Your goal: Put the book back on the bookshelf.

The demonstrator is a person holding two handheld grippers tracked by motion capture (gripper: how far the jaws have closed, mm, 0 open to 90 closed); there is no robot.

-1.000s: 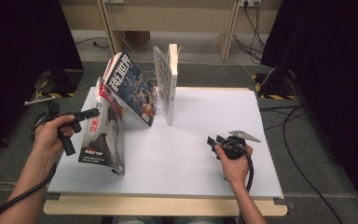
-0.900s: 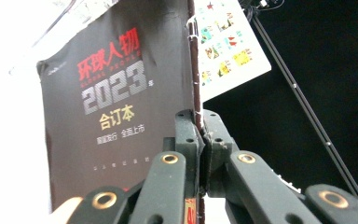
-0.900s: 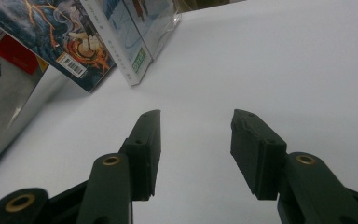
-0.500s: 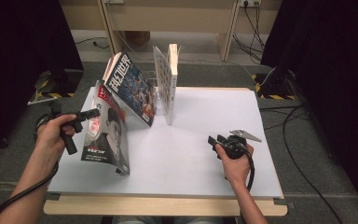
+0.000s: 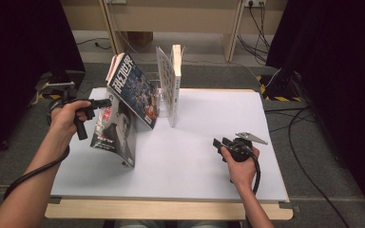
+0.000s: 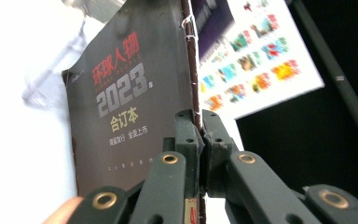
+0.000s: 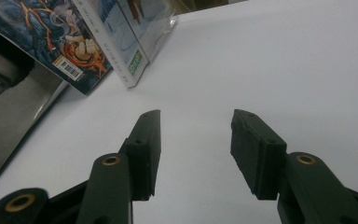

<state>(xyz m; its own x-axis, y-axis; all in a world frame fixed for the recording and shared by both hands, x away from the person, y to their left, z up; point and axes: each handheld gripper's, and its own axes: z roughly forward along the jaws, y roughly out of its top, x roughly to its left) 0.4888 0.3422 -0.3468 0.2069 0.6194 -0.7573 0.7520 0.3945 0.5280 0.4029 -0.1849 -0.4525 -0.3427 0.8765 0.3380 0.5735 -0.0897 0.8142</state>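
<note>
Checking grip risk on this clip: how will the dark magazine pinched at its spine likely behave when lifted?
The dark magazine, pinched by the left gripper, probably sags: thin, stapled. Its glossy-looking cover may slip. Its lower corner rests on the table, so it could swing once raised.

Left tongs pinch tilted magazine; right tongs hover over table.

Bare white bench is lying open across the centre, right and lower part of the high view, giving the right tongs free passage there. Toward the upper left, three things are blocking the way: a dark magazine standing tilted, a comic magazine leaning over it, and an upright white book just beside.
</note>
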